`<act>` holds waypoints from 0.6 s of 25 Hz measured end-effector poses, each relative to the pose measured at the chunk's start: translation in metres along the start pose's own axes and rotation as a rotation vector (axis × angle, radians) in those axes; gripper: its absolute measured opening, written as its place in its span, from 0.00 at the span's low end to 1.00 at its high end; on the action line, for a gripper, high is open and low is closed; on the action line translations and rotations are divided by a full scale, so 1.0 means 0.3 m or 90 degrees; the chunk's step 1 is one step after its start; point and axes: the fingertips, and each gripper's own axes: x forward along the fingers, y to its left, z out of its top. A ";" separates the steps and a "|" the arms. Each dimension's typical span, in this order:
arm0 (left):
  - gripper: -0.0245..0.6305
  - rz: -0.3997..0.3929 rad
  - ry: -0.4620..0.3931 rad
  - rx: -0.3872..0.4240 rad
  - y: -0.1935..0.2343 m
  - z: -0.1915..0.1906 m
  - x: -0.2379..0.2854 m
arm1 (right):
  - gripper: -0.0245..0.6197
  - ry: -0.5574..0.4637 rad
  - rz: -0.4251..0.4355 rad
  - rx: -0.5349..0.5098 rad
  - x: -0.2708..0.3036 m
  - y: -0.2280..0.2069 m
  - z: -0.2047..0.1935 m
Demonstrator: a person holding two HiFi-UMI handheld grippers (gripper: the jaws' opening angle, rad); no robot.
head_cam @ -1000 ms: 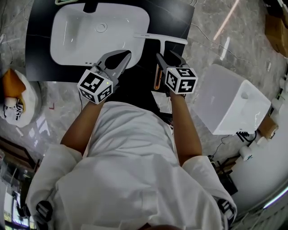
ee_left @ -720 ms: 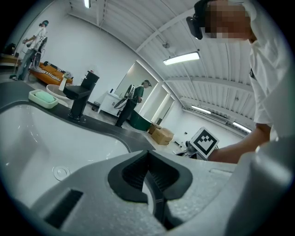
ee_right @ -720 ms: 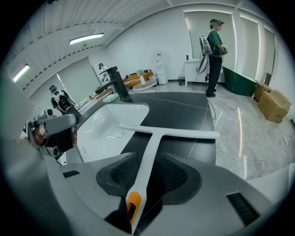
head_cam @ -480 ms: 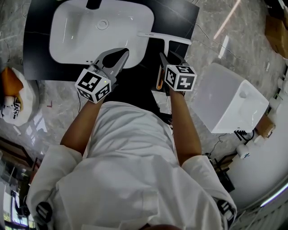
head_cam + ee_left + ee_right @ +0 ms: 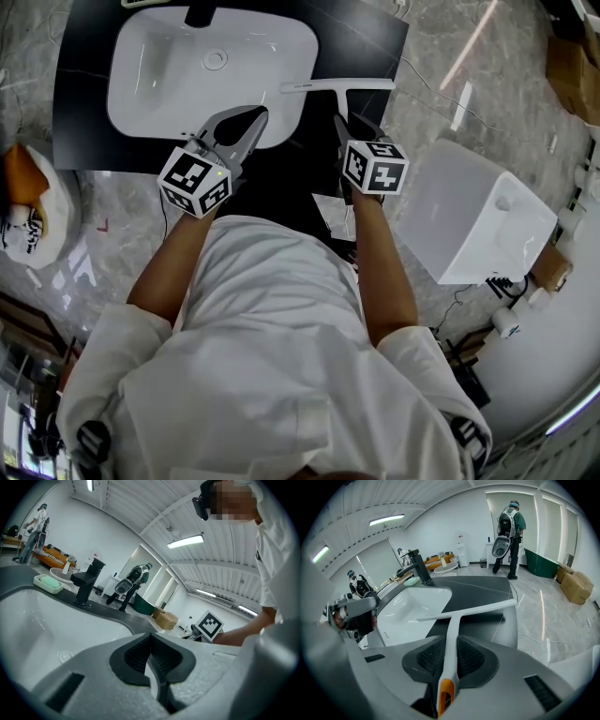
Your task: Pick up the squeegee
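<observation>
The white squeegee (image 5: 323, 86) was found at the dark surface (image 5: 75, 112), just right of the white sink (image 5: 159, 89). Its blade was set crosswise beside the basin's right rim, and its orange-ended handle was pointed back toward the person. The handle was taken between the pads of the right claw (image 5: 354, 122), whose jaws were closing; both pads were seen against the handle's sides. Whether the blade was rested on the surface or raised off it could not be told. The left claw (image 5: 255, 117) was held closed and empty over the sink's near rim.
</observation>
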 end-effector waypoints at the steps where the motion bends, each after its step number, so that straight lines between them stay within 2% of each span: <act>1: 0.06 0.000 -0.001 0.002 -0.002 0.004 -0.001 | 0.16 -0.006 0.001 -0.002 -0.005 0.002 0.006; 8: 0.06 0.001 -0.016 0.032 -0.039 0.079 -0.011 | 0.16 -0.088 0.010 -0.024 -0.104 0.020 0.106; 15: 0.06 0.004 -0.046 0.080 -0.084 0.225 -0.016 | 0.16 -0.232 0.031 -0.047 -0.310 0.049 0.301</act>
